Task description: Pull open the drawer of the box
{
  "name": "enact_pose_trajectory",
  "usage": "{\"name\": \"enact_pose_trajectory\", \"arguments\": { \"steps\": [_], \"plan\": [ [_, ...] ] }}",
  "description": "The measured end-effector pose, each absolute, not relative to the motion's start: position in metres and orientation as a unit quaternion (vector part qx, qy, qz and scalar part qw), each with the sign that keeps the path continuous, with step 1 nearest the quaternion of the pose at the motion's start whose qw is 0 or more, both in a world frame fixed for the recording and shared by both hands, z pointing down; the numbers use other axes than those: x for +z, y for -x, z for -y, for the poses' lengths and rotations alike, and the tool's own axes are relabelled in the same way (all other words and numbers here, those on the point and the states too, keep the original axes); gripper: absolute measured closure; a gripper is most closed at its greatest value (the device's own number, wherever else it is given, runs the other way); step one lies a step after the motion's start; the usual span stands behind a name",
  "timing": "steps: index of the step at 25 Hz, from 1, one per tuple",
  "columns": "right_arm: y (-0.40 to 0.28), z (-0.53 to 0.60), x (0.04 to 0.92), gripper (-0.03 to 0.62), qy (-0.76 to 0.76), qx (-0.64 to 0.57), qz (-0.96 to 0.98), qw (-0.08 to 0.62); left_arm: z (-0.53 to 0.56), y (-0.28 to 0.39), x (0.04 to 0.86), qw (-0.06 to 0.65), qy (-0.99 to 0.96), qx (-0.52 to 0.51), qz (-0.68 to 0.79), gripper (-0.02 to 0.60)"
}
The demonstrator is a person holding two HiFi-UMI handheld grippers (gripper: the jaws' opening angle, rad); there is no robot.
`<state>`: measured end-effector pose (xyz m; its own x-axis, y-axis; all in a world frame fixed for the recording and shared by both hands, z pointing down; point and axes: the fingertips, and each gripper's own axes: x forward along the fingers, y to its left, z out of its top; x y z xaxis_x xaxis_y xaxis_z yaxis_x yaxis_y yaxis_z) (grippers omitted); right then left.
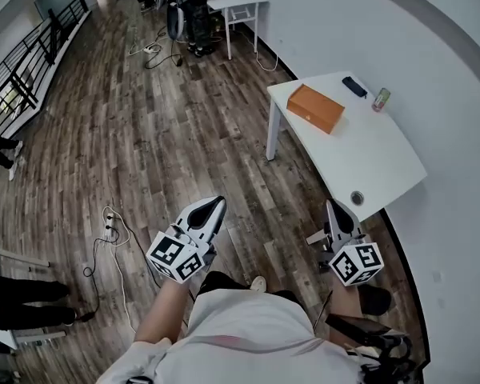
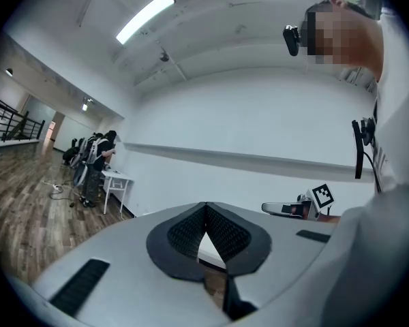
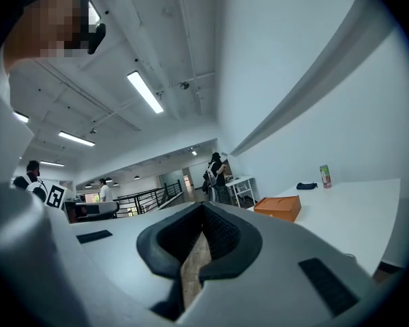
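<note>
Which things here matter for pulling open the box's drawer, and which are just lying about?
For the job: orange box on the white table; left gripper; right gripper.
Lying about: small black object; can; floor cables.

Floor: dark wood planks (image 1: 144, 134), across the whole room.
Near table: white, curved front edge (image 1: 384, 166), set against the right wall; round cable hole (image 1: 357, 198) near its front corner.
Can: small (image 1: 381, 99), upright, at the table's far side near the wall.
Dark item: flat, black (image 1: 354, 86), just beside the can; too small to identify.
Cables: white and black loops (image 1: 112, 234) on the floor, left.
Far table: small, white (image 1: 238, 0); people (image 1: 194, 6) standing beside it.
Railing: black (image 1: 32, 50), along the left edge.
Ceiling: white, with strip lights (image 3: 144, 91).
</note>
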<state>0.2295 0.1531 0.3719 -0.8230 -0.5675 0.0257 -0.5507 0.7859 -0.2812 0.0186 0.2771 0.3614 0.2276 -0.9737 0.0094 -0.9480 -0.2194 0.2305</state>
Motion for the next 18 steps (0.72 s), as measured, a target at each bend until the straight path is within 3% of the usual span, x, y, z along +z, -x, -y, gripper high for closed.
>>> {"name": "enact_pose_trajectory", "arguments": {
  "steps": [10,18],
  "plan": [
    [-0.234,-0.078,0.384,0.591,0.352,-0.138,-0.925,0.031,-0.17,-0.011,0.369,0.097,-0.816,-0.069,0.566,0.571],
    [-0.181,0.003,0.379,0.591,0.407,-0.127,-0.904,0.03,-0.059,0.052,0.365,0.1,-0.846,-0.074,0.519,0.571]
  ]
}}
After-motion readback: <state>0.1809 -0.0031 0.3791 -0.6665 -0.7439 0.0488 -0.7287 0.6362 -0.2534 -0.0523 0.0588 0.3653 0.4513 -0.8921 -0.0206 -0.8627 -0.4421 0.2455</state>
